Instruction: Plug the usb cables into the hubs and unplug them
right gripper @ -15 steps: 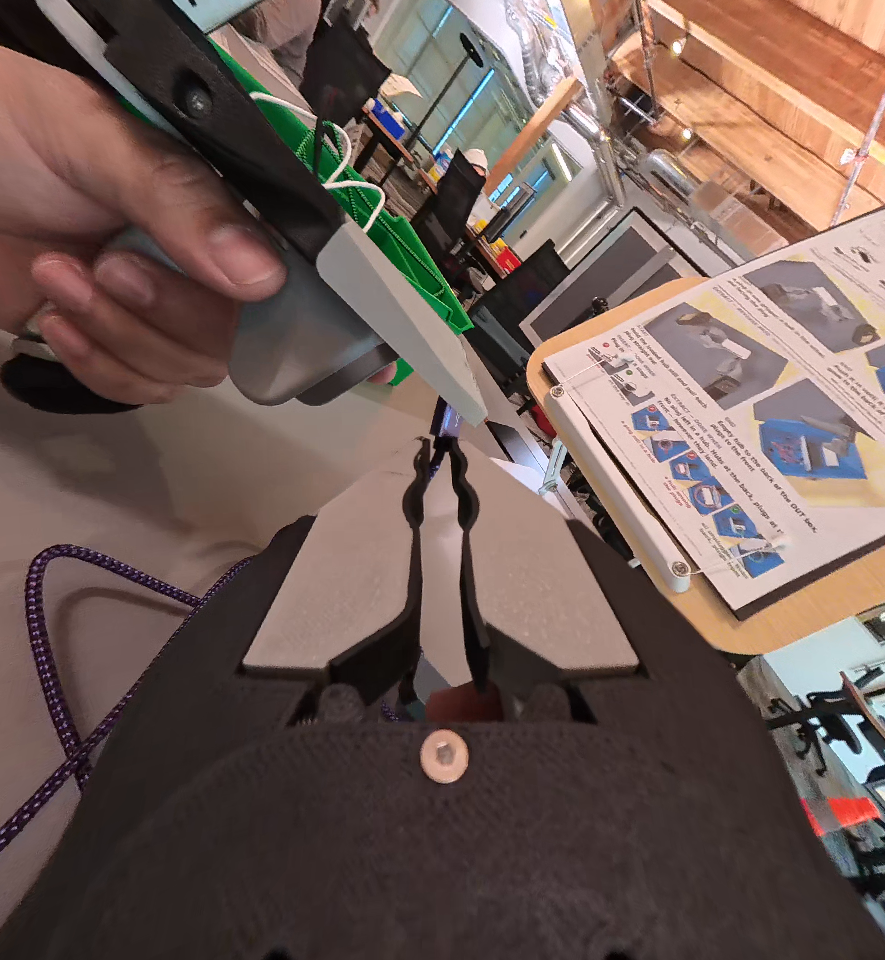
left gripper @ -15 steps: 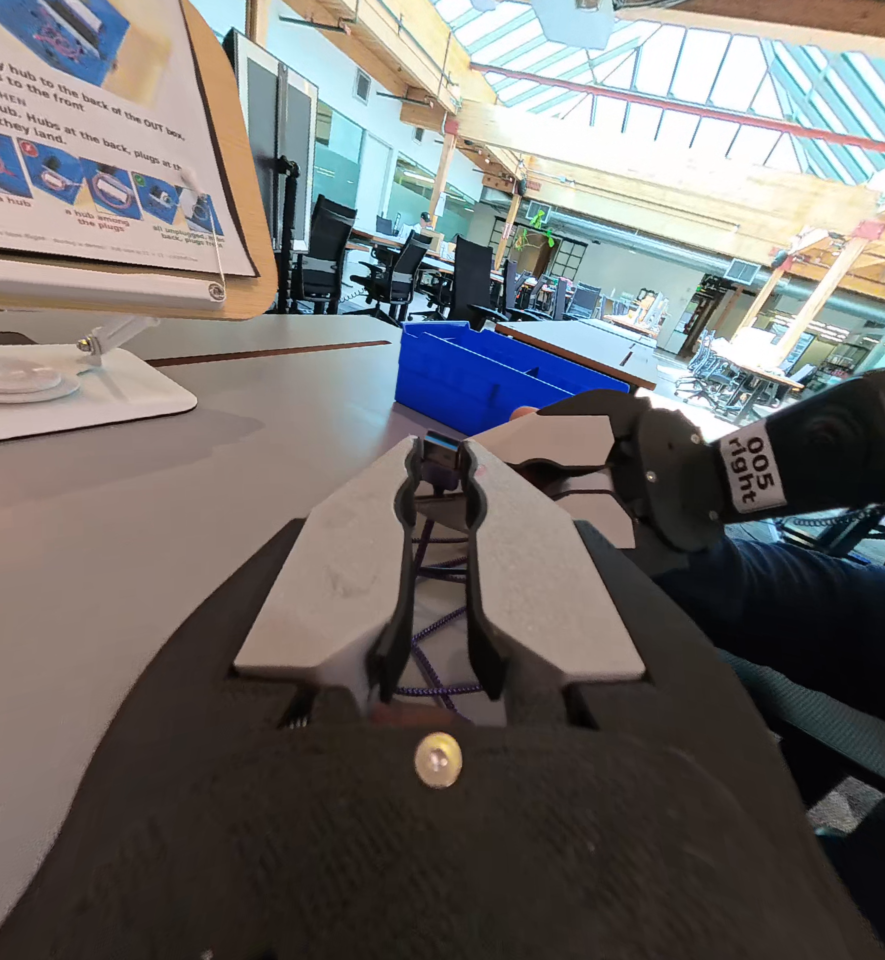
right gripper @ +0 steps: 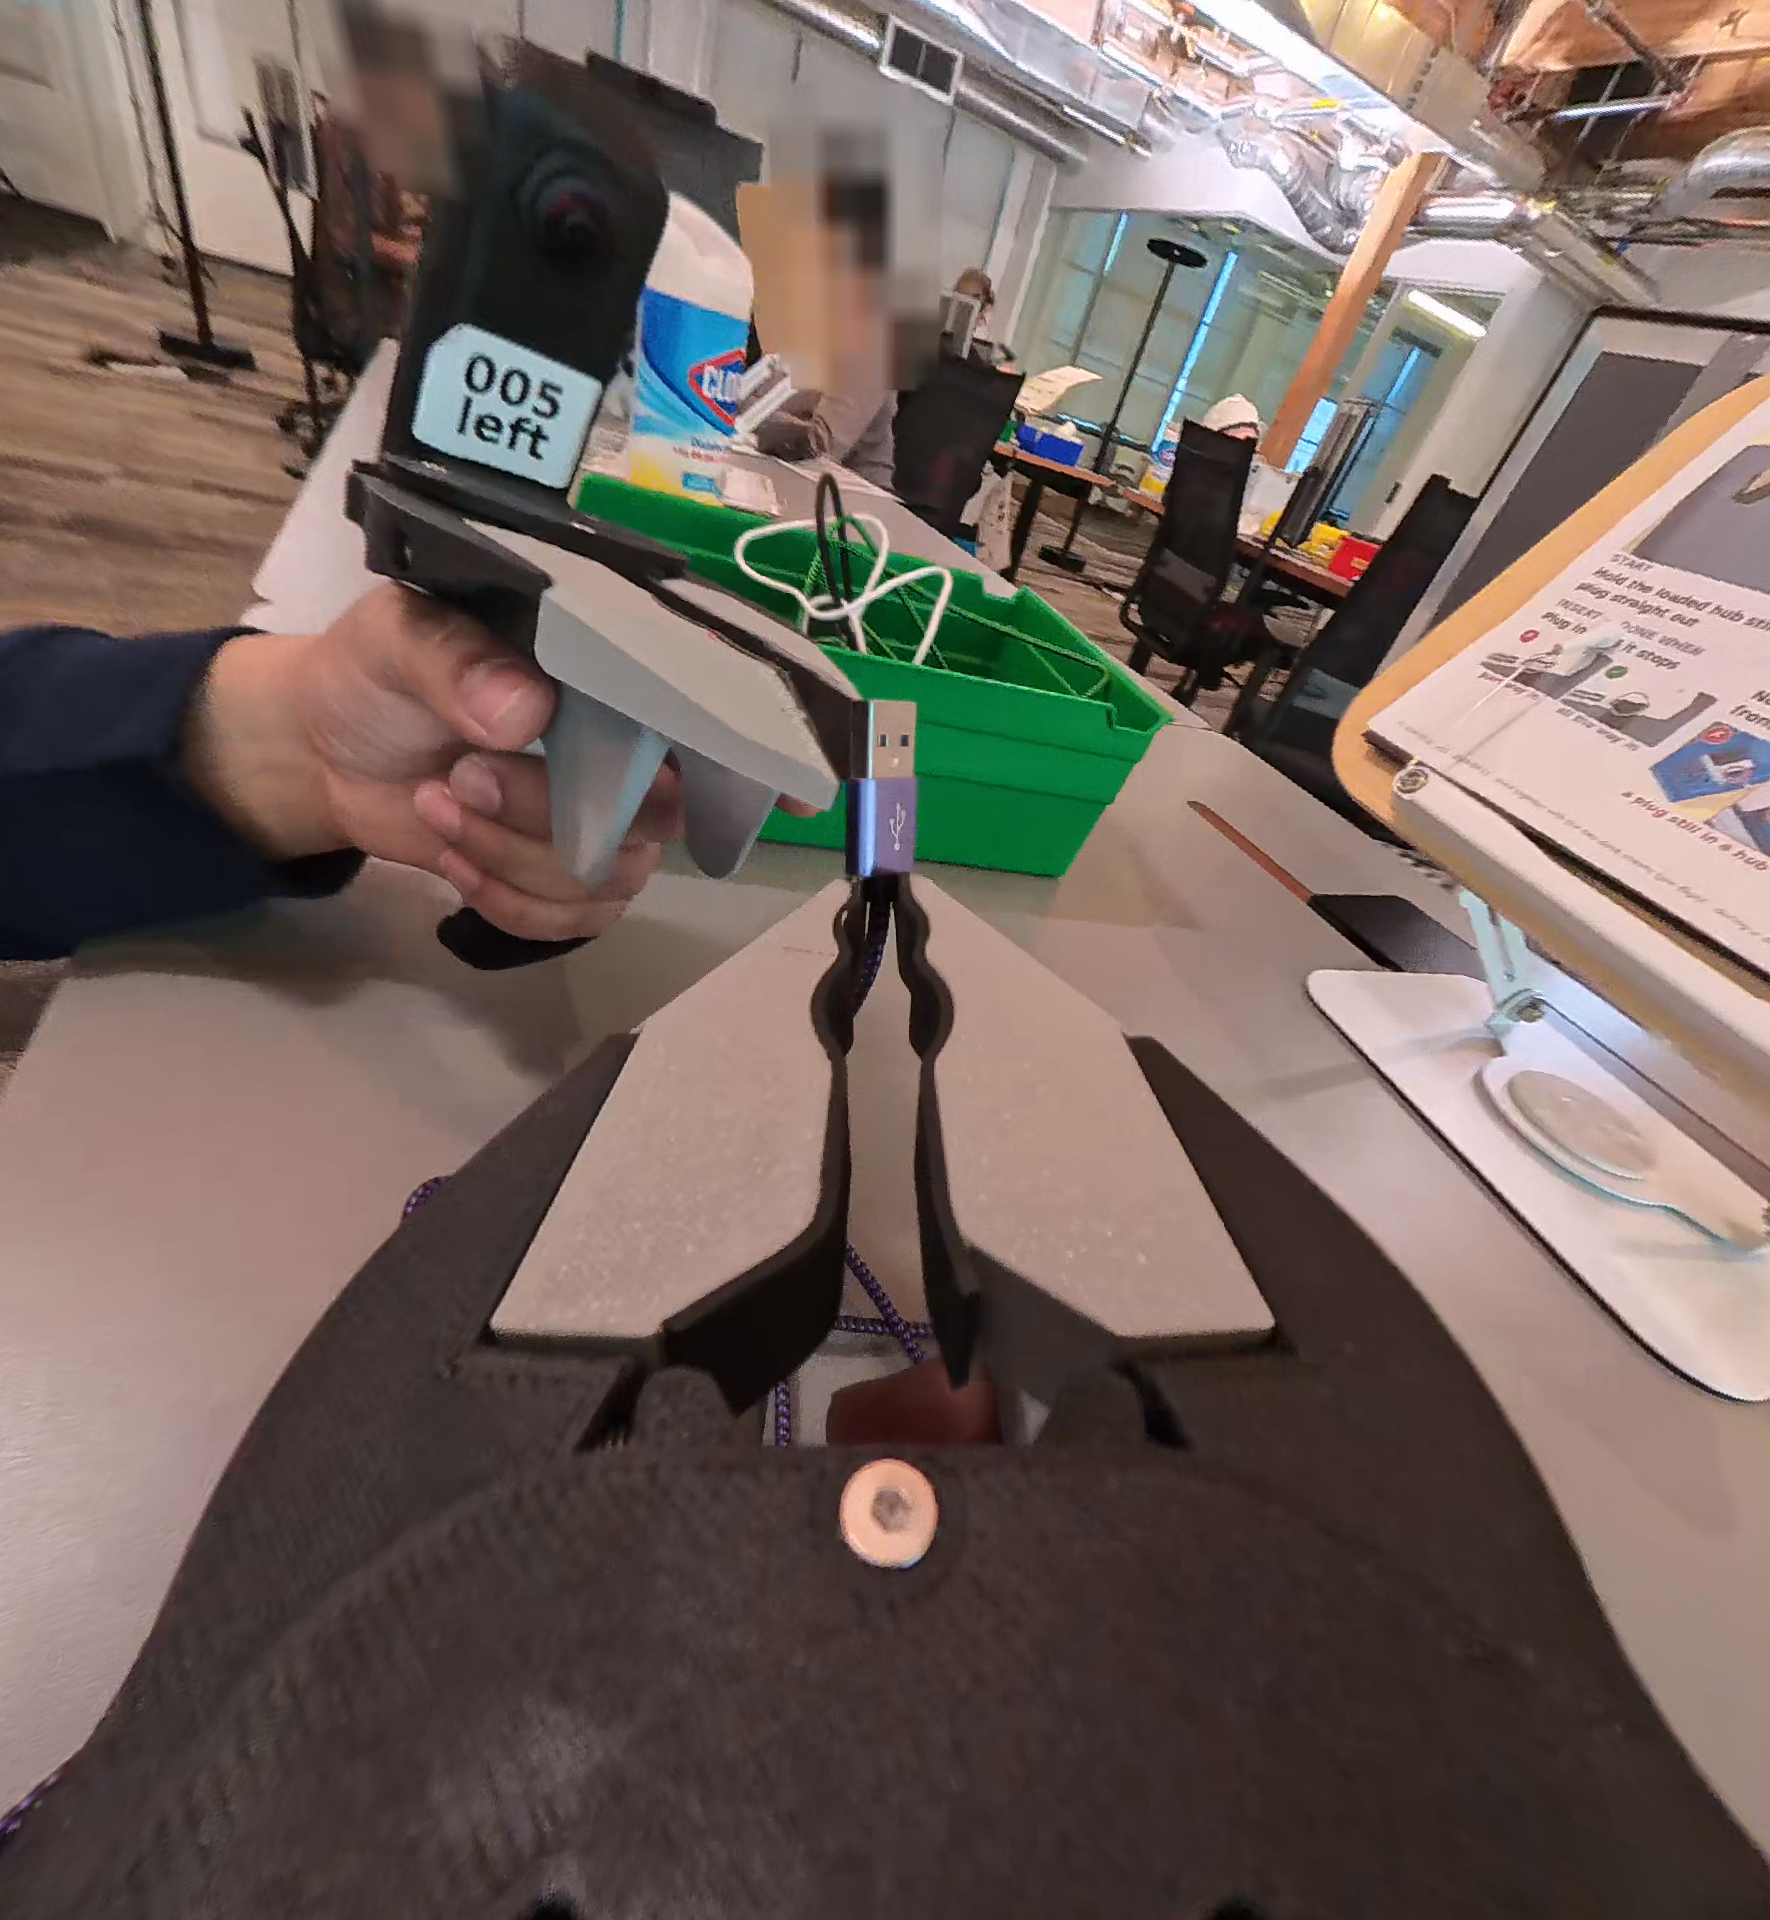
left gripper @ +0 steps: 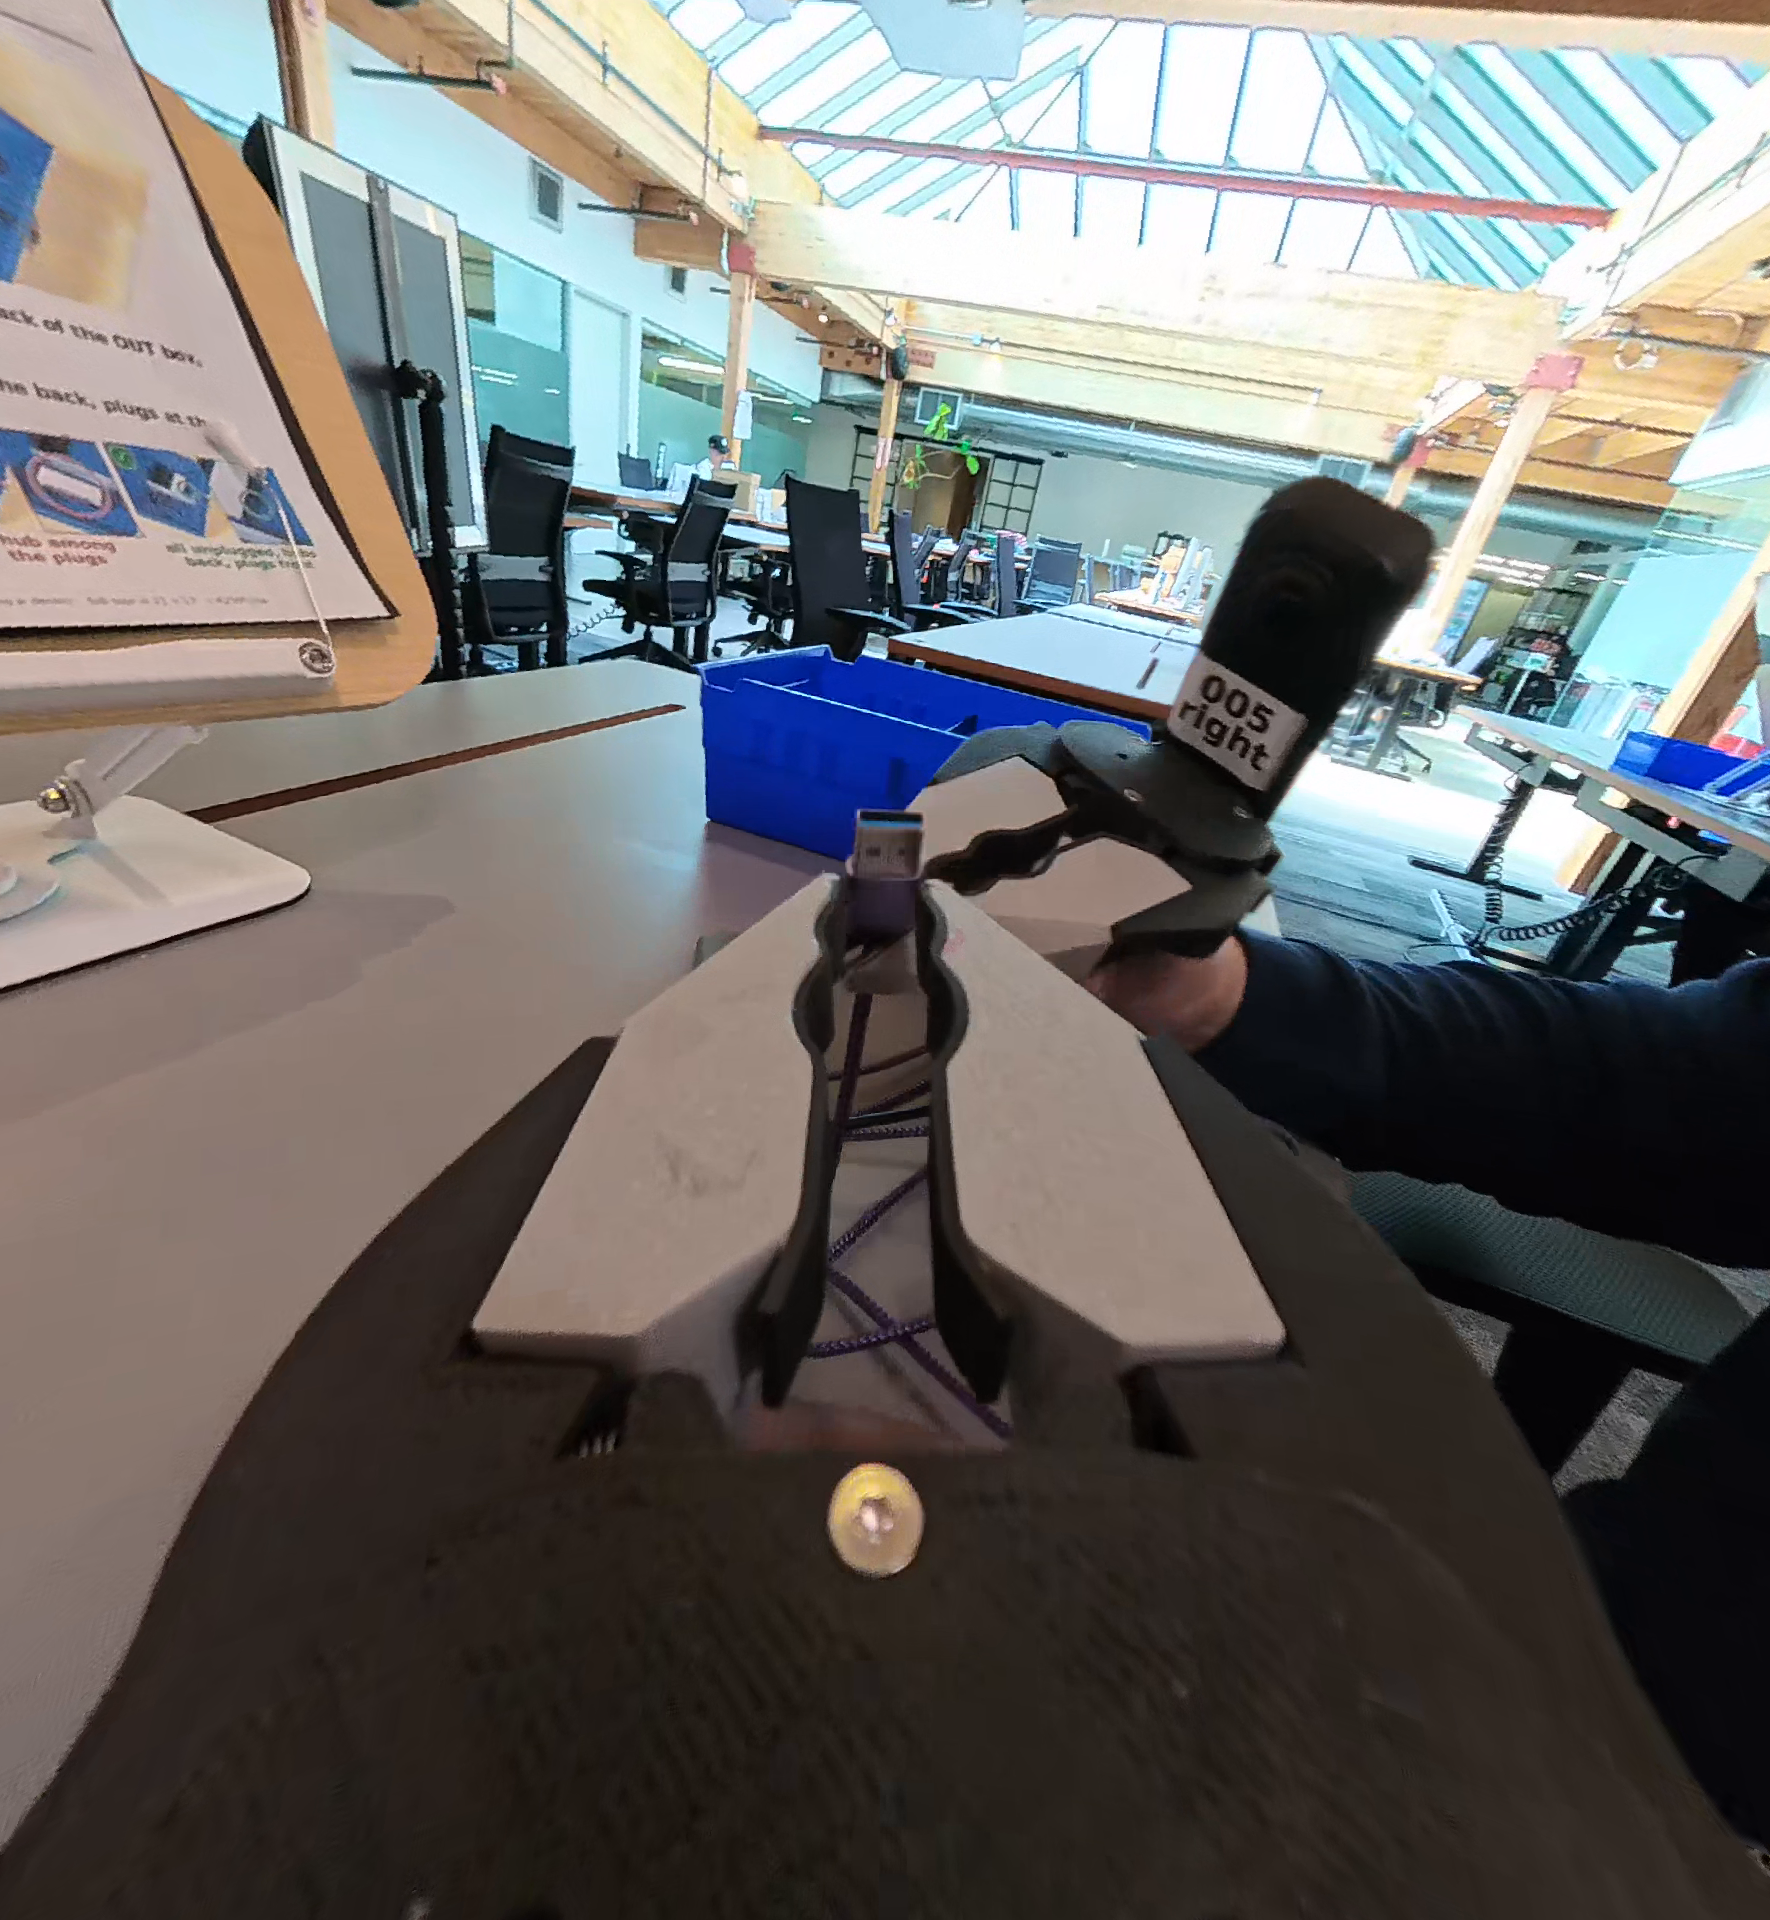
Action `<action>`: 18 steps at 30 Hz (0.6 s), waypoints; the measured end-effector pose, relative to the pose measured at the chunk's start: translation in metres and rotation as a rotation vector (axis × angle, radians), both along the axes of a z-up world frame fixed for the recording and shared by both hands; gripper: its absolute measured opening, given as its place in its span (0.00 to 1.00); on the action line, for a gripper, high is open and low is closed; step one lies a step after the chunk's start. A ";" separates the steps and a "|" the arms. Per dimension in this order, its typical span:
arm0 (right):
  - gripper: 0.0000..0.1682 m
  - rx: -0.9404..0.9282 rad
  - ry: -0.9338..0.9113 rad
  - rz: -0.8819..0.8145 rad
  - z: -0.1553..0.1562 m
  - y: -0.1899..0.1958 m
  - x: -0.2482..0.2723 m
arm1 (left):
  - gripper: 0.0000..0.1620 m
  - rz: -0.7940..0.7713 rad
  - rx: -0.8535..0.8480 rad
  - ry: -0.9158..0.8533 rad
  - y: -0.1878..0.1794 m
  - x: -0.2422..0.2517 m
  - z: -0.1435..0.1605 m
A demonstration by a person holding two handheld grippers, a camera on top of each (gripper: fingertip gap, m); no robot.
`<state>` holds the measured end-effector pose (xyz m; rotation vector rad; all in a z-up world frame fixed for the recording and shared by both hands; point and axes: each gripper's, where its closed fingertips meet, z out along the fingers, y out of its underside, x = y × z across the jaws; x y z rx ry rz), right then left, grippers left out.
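USB cable [left gripper: 853, 1049] and its purple plug [right gripper: 883, 795] are held up above the counter [right gripper: 185, 1143], on the near side of the green bin [right gripper: 964, 748], with the metal end pointing up and bare. No hub shows in either view.

The main risk, as I judge it, is the plug getting loose while both tools crowd it. The right gripper [right gripper: 876, 920] has its jaws pressed together on the braided cord just under the plug's shell, not on the shell itself. A cord held that way can let the plug lean or twist. Pushed against a port like this, it would likely tip off line or slide back through the jaws. If the right one lets go before the other has a firm bite, the plug could drop to the counter in front of the green bin. The two sets of tips are also close enough to knock each other.

The left gripper [left gripper: 883, 904] has its jaws a narrow gap apart, with the purple shell at their very tips. I cannot tell whether they actually clamp the shell or only flank it. In the right wrist view the plug stands just past those tips, fully in sight.
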<state>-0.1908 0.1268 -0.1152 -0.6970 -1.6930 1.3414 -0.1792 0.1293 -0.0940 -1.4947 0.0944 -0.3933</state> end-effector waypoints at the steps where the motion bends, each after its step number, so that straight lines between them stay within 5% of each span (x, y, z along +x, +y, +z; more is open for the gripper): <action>1: 0.01 -0.016 -0.005 0.022 0.001 -0.001 0.002 | 0.05 -0.008 0.003 0.005 -0.002 0.000 0.000; 12: 0.02 -0.050 -0.049 0.203 0.001 -0.017 0.019 | 0.07 -0.216 0.005 0.055 -0.005 0.024 0.000; 18: 0.02 -0.035 -0.065 0.174 -0.002 -0.012 0.016 | 0.06 -0.183 -0.010 0.119 0.000 0.020 -0.004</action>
